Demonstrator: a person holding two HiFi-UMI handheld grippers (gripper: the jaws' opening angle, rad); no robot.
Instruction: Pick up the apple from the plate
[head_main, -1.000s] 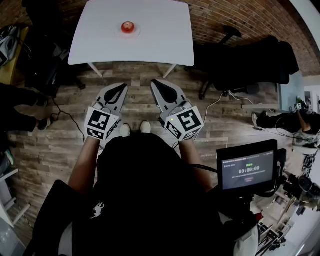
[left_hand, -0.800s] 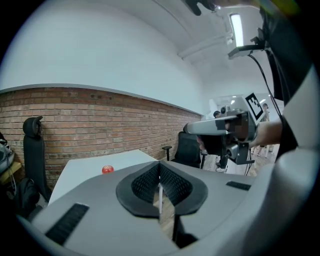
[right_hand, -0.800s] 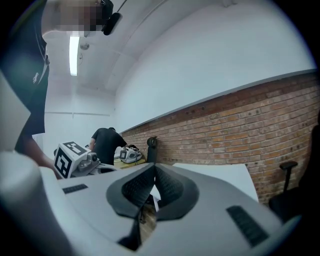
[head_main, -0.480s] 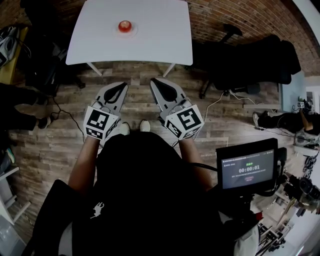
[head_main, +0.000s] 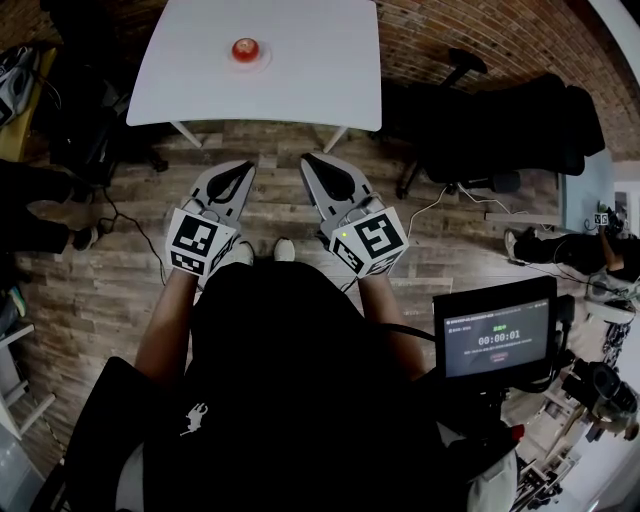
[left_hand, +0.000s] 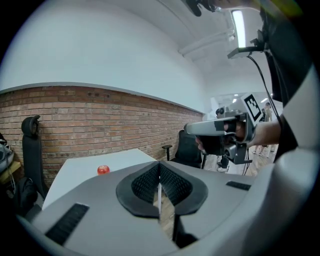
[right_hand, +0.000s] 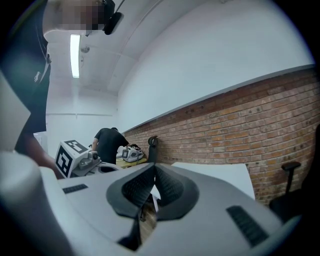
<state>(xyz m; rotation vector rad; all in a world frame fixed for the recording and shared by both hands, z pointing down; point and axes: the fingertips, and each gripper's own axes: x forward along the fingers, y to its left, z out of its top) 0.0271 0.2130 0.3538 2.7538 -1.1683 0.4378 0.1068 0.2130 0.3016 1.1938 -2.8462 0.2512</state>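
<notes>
Tongs fill the nearest space, one pair in each hand, held side by side in front of the person's dark shirt (head_main: 290, 380). The left tongs (head_main: 243, 170) and the right tongs (head_main: 310, 162) both point ahead toward the bench (head_main: 320, 70). Each pair is closed, its ribbed pads meeting with nothing between them. At the person's right a small monitor (head_main: 495, 338) glows. Just below the tongs, two pale shoes (head_main: 240, 256) stand on the plank floor (head_main: 120, 260). Well ahead of both tongs stands the white bench. The red apple (head_main: 245, 48) sits on a small white plate (head_main: 262, 60), left of the bench's middle and well apart from either pair of tongs. A black office chair (head_main: 500, 120) stands to the right of the bench, and a brick wall (head_main: 450, 30) runs behind it.
</notes>
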